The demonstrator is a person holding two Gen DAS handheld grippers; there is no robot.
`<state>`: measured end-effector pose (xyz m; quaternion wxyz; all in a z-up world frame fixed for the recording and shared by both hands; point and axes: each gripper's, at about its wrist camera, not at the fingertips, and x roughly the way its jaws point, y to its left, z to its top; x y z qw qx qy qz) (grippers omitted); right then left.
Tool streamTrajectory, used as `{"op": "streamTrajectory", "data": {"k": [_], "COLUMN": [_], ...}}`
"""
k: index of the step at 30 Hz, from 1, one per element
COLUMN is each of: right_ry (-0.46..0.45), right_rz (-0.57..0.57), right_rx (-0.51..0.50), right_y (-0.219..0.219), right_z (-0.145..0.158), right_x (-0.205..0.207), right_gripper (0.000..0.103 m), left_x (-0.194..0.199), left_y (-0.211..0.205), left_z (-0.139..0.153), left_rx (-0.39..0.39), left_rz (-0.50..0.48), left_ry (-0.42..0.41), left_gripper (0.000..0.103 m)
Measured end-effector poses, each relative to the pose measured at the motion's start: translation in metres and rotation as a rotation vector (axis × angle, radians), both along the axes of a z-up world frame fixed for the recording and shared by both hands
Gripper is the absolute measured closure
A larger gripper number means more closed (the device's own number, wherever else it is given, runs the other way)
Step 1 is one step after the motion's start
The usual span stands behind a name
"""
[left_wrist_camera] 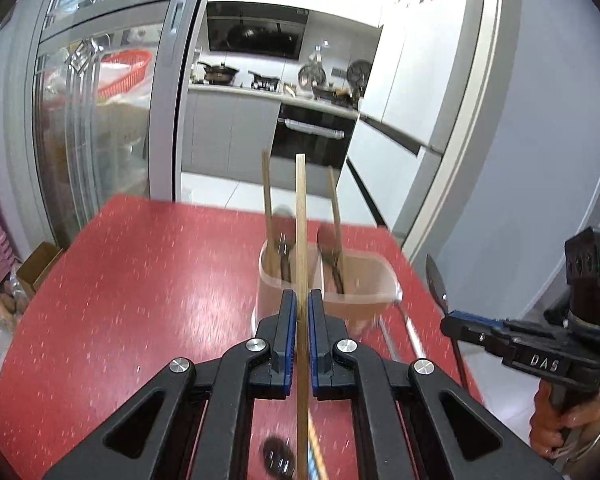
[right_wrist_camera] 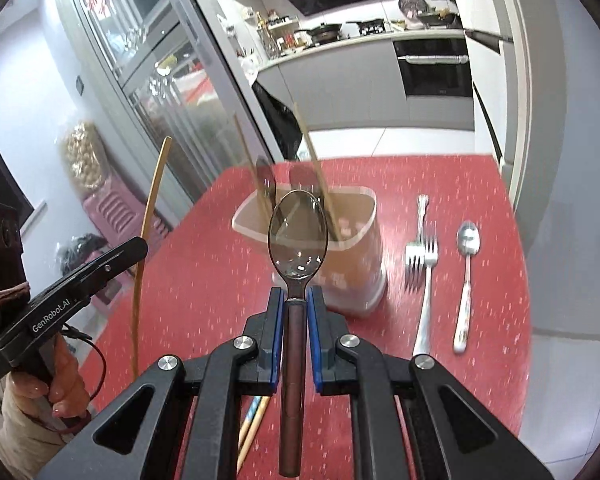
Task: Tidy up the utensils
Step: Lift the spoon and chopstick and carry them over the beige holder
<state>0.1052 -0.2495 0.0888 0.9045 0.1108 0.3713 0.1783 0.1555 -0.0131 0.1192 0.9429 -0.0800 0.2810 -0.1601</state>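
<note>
My left gripper (left_wrist_camera: 301, 305) is shut on a single wooden chopstick (left_wrist_camera: 301, 240) that points up and away, held above the red table (left_wrist_camera: 140, 280). Ahead of it stands a translucent utensil holder (left_wrist_camera: 340, 284) with chopsticks and dark utensils upright inside. My right gripper (right_wrist_camera: 296, 300) is shut on the brown handle of a metal spoon (right_wrist_camera: 298, 232), bowl forward, lifted in front of the same holder (right_wrist_camera: 352, 248). The left gripper (right_wrist_camera: 112, 258) with its chopstick (right_wrist_camera: 150, 216) shows at the left of the right wrist view; the right gripper (left_wrist_camera: 460, 318) with its spoon (left_wrist_camera: 436, 278) shows at the right of the left wrist view.
On the table right of the holder lie a metal fork (right_wrist_camera: 422, 256) and a spoon with a patterned white handle (right_wrist_camera: 466, 280). More chopsticks (right_wrist_camera: 252, 428) lie on the table under my right gripper. Beyond the table are a glass cabinet (left_wrist_camera: 100, 120), a fridge (left_wrist_camera: 428, 60) and a kitchen.
</note>
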Motion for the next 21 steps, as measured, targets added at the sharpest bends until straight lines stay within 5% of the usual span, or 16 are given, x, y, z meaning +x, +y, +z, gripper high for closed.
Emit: {"op": "streamTrajectory", "data": {"k": [12, 21], "right_ry": [-0.102, -0.195], "right_rz": [-0.041, -0.09], "right_rx": [0.023, 0.011], "right_y": [0.002, 0.007], "right_z": [0.033, 0.032], "right_x": [0.068, 0.114], "right_gripper": [0.09, 0.09], "left_x": [0.066, 0.108], "left_y": [-0.013, -0.027], "left_z": [0.029, 0.021], "left_rx": [-0.026, -0.038], "left_rz": [0.067, 0.132], "left_ry": [-0.118, -0.169], "left_gripper": [0.072, 0.072]}}
